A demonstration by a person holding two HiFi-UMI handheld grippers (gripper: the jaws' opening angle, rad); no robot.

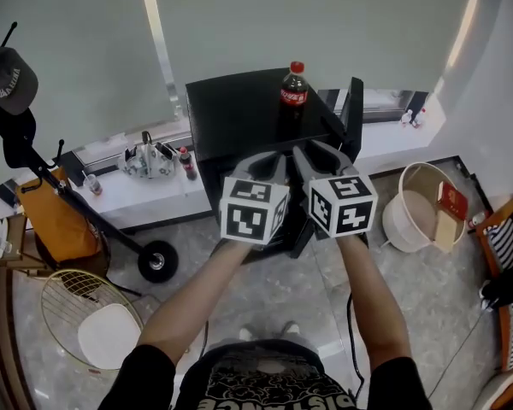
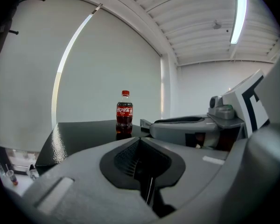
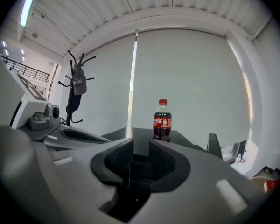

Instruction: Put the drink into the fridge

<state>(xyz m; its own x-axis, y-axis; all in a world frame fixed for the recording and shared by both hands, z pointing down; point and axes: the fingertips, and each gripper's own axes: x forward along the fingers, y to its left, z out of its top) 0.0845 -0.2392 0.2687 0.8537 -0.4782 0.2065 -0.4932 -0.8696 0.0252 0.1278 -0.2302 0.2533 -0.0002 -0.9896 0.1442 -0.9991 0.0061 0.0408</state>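
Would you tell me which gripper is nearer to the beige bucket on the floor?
Right. The right gripper hangs left of the bucket; the left gripper is farther left, beyond it.

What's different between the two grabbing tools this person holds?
On the left gripper the jaws are together; on the right gripper they stand slightly apart, leaving a narrow gap. The cola bottle appears a little left of the left gripper's jaws in its view, but right of the right gripper's in its view. Both are empty and face the bottle on the black fridge.
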